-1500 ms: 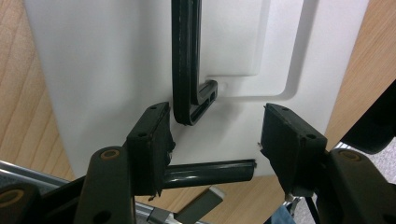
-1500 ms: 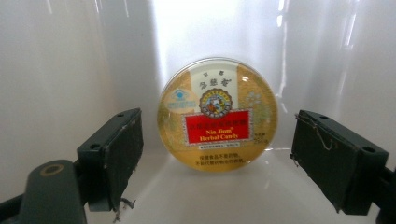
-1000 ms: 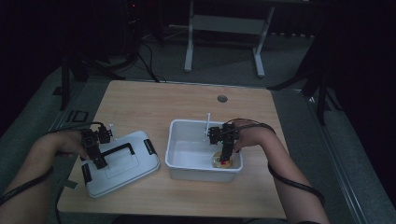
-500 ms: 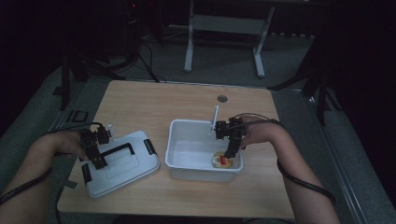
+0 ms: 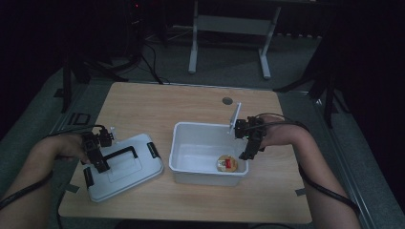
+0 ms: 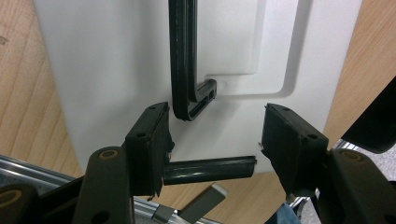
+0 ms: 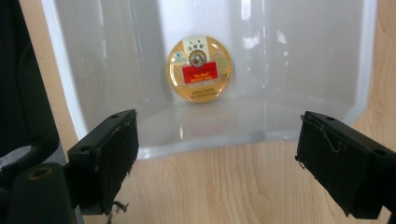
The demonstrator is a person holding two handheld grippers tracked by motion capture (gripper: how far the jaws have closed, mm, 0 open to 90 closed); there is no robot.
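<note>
Your right jaws hang wide apart with nothing in them; your left jaws sit half spread over the lid, gripping nothing.

Your right gripper (image 7: 215,154) holds its black pads well apart above the near rim of the white plastic bin (image 7: 205,144), and the round gold tin (image 7: 200,69) with its red label lies flat on the bin's glossy floor, near that wall. Your left gripper (image 6: 212,140) brackets a short black latch bar (image 6: 209,170) at the lid's edge; one pad is just beside the bar's end, the other clear of it. The smooth white lid (image 6: 102,70) carries a black folding handle (image 6: 183,60) lying flat in its recess. From the high view, lid (image 5: 138,174) and bin (image 5: 191,171) rest side by side on the pale wooden table (image 5: 162,105).
</note>
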